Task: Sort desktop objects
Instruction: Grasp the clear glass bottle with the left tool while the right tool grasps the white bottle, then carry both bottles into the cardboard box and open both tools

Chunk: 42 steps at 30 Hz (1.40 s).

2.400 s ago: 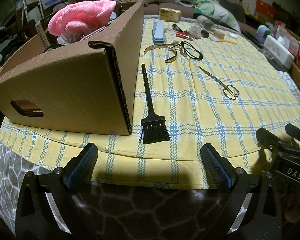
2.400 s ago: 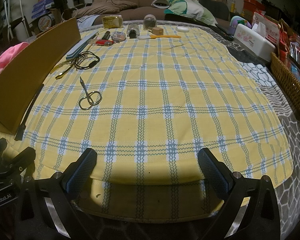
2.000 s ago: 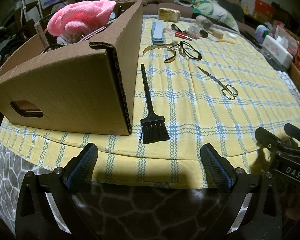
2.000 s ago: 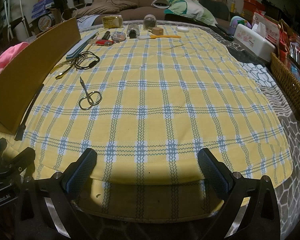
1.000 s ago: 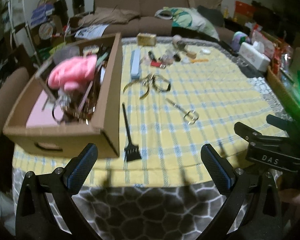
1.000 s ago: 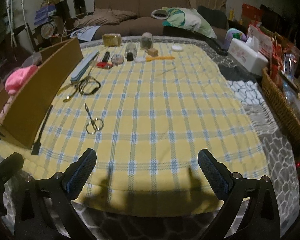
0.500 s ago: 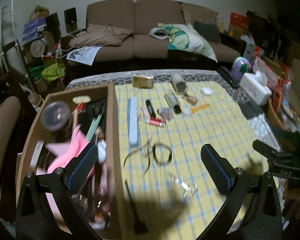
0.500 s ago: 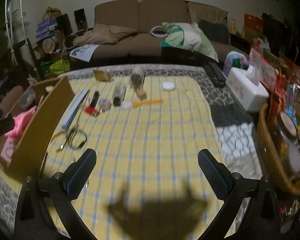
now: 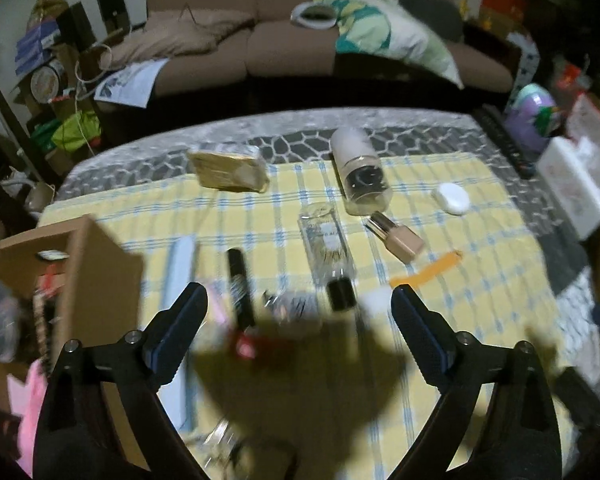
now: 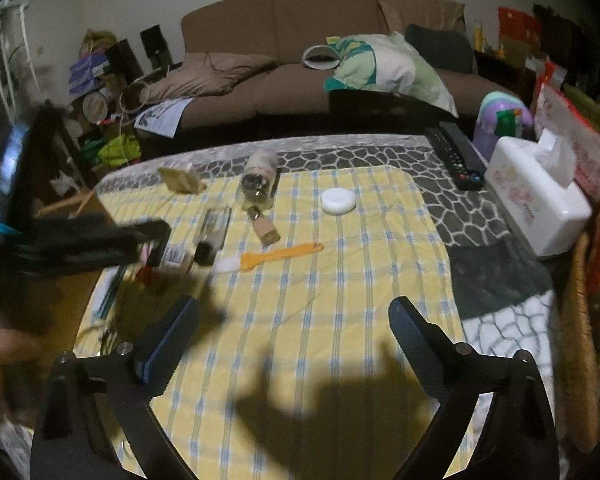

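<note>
My left gripper (image 9: 298, 300) hangs over the far end of the yellow checked cloth (image 9: 480, 280), its jaws closing with nothing pressed between them. Below it lie a clear bottle with a black cap (image 9: 328, 244), a black tube (image 9: 238, 280) and a small red item (image 9: 246, 346). The cardboard box (image 9: 80, 272) stands to its left. My right gripper (image 10: 293, 308) is over bare cloth, jaws closing on nothing. Ahead of it lie an orange-handled brush (image 10: 280, 256), a beige bottle (image 10: 266, 232), a jar on its side (image 10: 260, 188) and a white round case (image 10: 338, 201).
A gold packet (image 9: 228, 170) and a pale blue nail file (image 9: 178, 268) lie near the box. A white tissue box (image 10: 540, 208), remotes (image 10: 456, 156) and a wicker basket (image 10: 580, 340) line the right side. A brown sofa (image 10: 300, 40) stands behind the table.
Both grippers have swept forward from the table's near edge to over its far half. The left one now hangs above the small cosmetics. Both pairs of jaws stand slightly narrower.
</note>
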Each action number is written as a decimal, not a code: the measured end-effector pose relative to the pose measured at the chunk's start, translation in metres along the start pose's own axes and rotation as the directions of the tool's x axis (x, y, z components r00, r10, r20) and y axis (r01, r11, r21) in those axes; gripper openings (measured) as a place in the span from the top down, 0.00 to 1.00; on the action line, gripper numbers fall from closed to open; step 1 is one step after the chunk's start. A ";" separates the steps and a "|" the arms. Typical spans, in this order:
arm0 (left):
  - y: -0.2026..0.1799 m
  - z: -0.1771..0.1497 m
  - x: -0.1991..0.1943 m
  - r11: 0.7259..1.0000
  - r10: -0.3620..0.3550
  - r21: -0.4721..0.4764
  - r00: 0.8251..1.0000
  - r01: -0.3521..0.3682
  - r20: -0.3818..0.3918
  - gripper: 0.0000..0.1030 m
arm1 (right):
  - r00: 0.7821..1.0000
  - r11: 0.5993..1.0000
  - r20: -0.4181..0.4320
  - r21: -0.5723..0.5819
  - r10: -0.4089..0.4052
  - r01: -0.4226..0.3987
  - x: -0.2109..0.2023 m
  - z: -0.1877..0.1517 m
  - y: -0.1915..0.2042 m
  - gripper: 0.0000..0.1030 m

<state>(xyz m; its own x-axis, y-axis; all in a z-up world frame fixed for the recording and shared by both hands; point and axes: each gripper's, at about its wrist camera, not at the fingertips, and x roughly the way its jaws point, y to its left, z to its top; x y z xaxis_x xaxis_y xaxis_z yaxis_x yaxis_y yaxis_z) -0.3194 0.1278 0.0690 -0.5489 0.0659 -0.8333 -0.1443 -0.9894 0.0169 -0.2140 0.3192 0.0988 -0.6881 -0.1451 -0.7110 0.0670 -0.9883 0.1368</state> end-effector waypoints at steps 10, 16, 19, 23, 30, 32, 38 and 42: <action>-0.023 0.007 0.088 0.993 0.065 0.104 0.995 -0.057 -0.074 0.51 | 1.000 0.999 0.014 0.052 0.005 -0.006 0.050 0.066 -0.041 0.07; -0.015 0.009 0.089 0.997 -0.026 0.072 0.994 0.034 -0.109 0.67 | 0.998 0.997 -0.058 0.069 0.033 -0.029 0.106 0.113 -0.014 0.07; -0.007 0.012 0.087 0.997 -0.072 0.027 0.987 0.076 -0.142 0.67 | 0.995 0.995 -0.089 0.087 0.052 -0.044 0.138 0.127 0.005 0.07; 0.006 0.010 0.085 0.989 -0.145 -0.038 0.974 0.140 -0.175 0.67 | 0.985 0.992 -0.157 0.114 0.066 -0.048 0.184 0.132 0.022 0.08; 0.021 0.018 0.058 0.973 -0.228 -0.071 0.960 0.219 -0.162 0.69 | 0.964 0.997 -0.261 0.062 0.059 -0.045 0.238 0.119 0.042 0.53; 0.027 0.021 0.043 0.968 -0.247 -0.075 0.958 0.238 -0.147 0.71 | 0.965 0.998 -0.257 0.045 0.044 -0.034 0.235 0.117 0.045 0.53; 0.059 0.014 -0.012 0.951 -0.302 -0.098 0.947 0.292 -0.109 0.74 | 0.972 0.995 -0.218 0.076 0.086 -0.071 0.184 0.109 0.038 0.53; 0.084 -0.009 -0.053 0.954 -0.292 -0.093 0.951 0.283 -0.099 0.74 | 0.969 0.992 -0.213 0.066 0.122 -0.110 0.126 0.100 0.045 0.53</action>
<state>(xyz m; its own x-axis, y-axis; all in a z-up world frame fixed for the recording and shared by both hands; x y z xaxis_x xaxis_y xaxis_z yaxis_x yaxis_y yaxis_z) -0.2951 0.0400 0.1096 -0.3987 0.3390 -0.8521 -0.2166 -0.9377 -0.2717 -0.3696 0.2613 0.0842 -0.5046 -0.2710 -0.8197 0.0948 -0.9611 0.2594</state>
